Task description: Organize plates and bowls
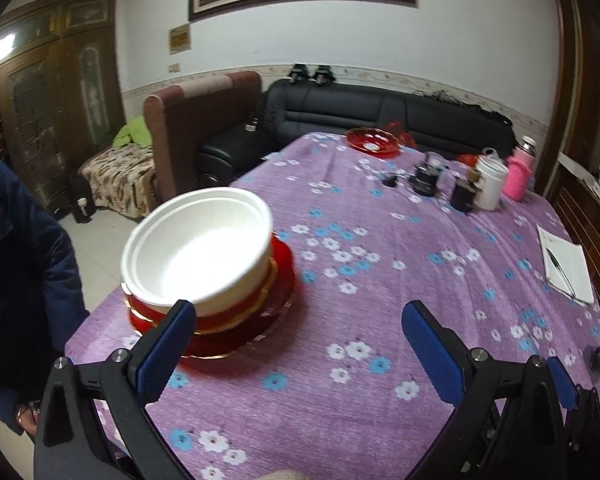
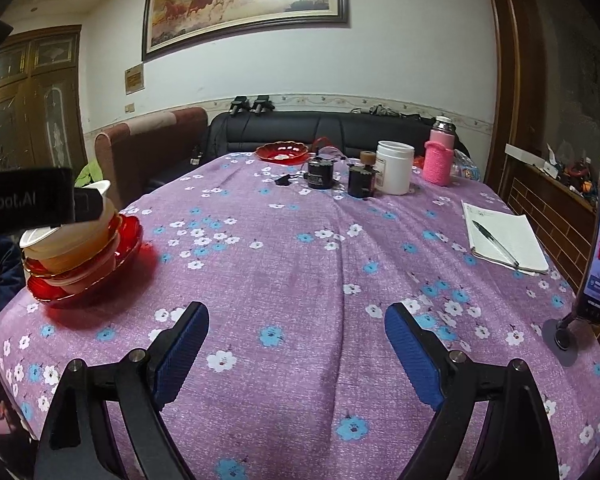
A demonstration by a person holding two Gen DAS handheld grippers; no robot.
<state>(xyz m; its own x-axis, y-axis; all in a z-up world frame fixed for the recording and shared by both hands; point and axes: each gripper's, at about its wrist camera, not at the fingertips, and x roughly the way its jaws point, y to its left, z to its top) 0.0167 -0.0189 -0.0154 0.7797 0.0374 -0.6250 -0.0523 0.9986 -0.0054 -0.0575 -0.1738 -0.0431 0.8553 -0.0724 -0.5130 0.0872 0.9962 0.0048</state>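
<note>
White lettering reading "Robot.AI" stands on the black body of the left tongs [image 2: 24,204], seen in the right wrist view. The framed painting's inscription and the wall plaque are too small to read.

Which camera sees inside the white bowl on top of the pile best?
The left wrist view: it looks down into the white bowl, showing its rim and empty inside. The right wrist view catches only its side, partly hidden behind the left gripper body.
</note>
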